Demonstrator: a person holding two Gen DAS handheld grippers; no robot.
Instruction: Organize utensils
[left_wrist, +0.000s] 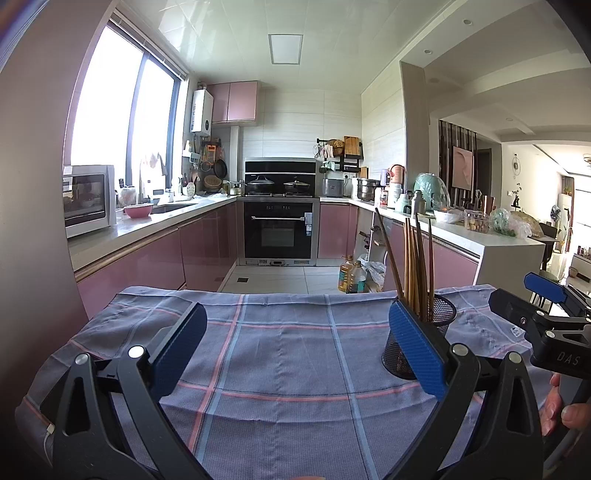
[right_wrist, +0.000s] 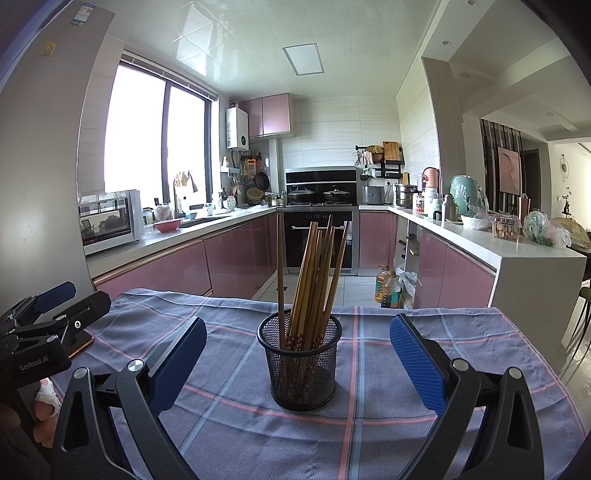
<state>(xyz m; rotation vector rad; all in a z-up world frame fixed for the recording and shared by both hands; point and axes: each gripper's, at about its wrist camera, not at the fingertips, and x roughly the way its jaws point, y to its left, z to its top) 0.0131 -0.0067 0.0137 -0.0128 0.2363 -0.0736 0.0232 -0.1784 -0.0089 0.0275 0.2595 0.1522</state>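
Black wire mesh forms the holder (right_wrist: 303, 363) that stands upright on the checked cloth (right_wrist: 229, 424), and the chopsticks (right_wrist: 314, 280) stand in it already, fanned and leaning at different angles, one dark stick standing nearly straight at the left of the bunch. We hold the right gripper (right_wrist: 298, 363) facing the holder with its fingers wide apart and nothing between them. The left gripper (left_wrist: 298, 349) is likewise spread and empty over bare cloth, with the holder (left_wrist: 421, 336) beside its right finger.

We judge the sorting to be nearly or fully done, since no loose utensil shows on the cloth. If the sticks need tidying, we should close on them above the rim, where they bunch, rather than at the splayed tips, and steady the light mesh cup with the other gripper so that it does not tip or slide on the cloth.

We cannot see the cloth nearest us, under the gripper bodies, so a stray stick could lie there. The mesh and the sticks' patterned lower ends blur together, so we cannot count them surely. In the left view the finger covers part of the holder. A thin orange-edged object (right_wrist: 83, 345) under the left gripper's side stays unclear.
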